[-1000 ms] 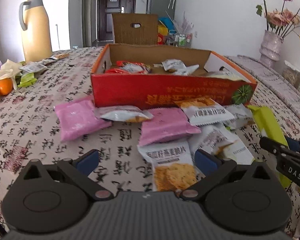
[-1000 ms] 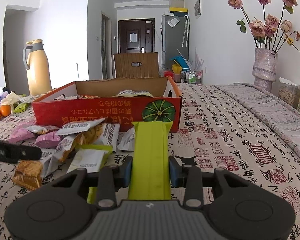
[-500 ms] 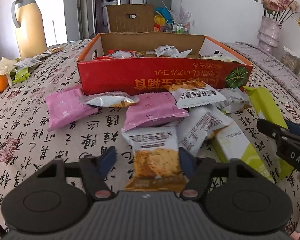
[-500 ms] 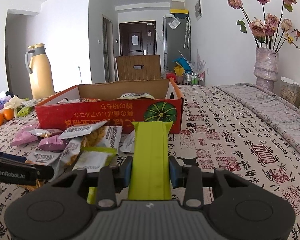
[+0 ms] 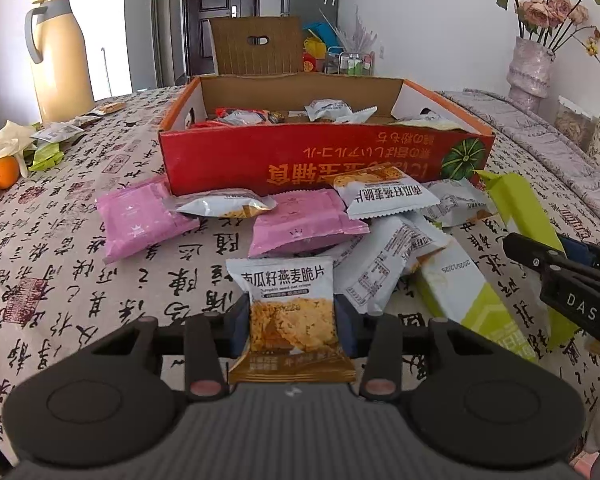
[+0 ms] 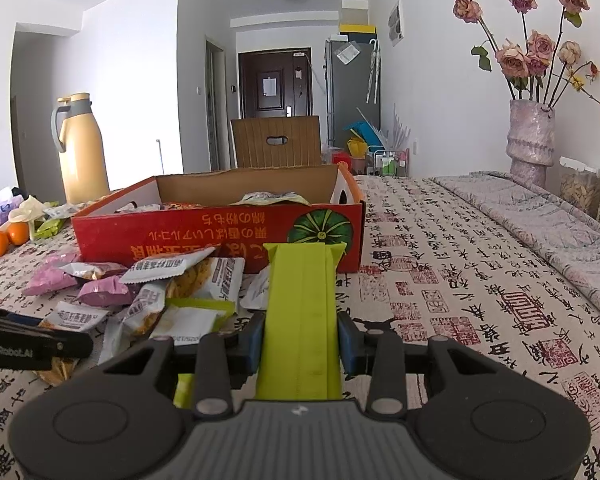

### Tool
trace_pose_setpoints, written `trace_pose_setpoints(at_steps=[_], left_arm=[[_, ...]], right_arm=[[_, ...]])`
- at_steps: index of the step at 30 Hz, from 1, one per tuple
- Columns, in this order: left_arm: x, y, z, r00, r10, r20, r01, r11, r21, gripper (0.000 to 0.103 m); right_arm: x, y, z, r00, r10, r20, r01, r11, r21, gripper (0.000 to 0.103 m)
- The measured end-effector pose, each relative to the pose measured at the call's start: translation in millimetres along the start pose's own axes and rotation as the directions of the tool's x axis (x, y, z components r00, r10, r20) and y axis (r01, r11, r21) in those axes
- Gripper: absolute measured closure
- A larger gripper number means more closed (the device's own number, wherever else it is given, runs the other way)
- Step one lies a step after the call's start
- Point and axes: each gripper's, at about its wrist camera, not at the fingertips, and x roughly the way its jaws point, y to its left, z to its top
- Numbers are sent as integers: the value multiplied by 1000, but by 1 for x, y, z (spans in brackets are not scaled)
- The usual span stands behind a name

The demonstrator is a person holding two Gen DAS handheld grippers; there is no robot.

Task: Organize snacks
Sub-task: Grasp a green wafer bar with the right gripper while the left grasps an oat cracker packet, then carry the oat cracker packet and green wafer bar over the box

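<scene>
A table under a calligraphy-print tablecloth (image 5: 60, 280) carries everything, and the red cardboard box (image 5: 324, 160) is the mark to read from. The box stands open, with several wrapped snacks lying loose inside. Well to its left stands a tall cream thermos jug (image 5: 62, 60); well to its right, a vase of faded roses (image 6: 530, 144). Against the box's near wall lies a scatter of snack packets, two pink packets (image 5: 140, 216) among them. In front of that scatter the left gripper (image 5: 292, 326) is closing its jaws, its blue pads already against both sides of a pumpkin-seed oat crisp packet (image 5: 290, 308). Near the box's right front corner, the right gripper (image 6: 300, 344) clamps a long lime-green packet (image 6: 302, 304), which points toward the box.
</scene>
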Motion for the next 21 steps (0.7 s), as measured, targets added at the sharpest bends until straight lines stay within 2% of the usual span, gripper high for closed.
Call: trace_pose_setpoints(at_steps=[12, 21], left_arm=[[-26, 8, 8, 997, -9, 79, 9, 1000, -2, 60], [-37, 10, 27, 989, -13, 148, 13, 1000, 3, 60]], right_arm=[[-5, 5, 2, 1000, 6, 1, -6, 1000, -15, 67], [-11, 11, 25, 998, 5, 65, -4, 1000, -26, 67]])
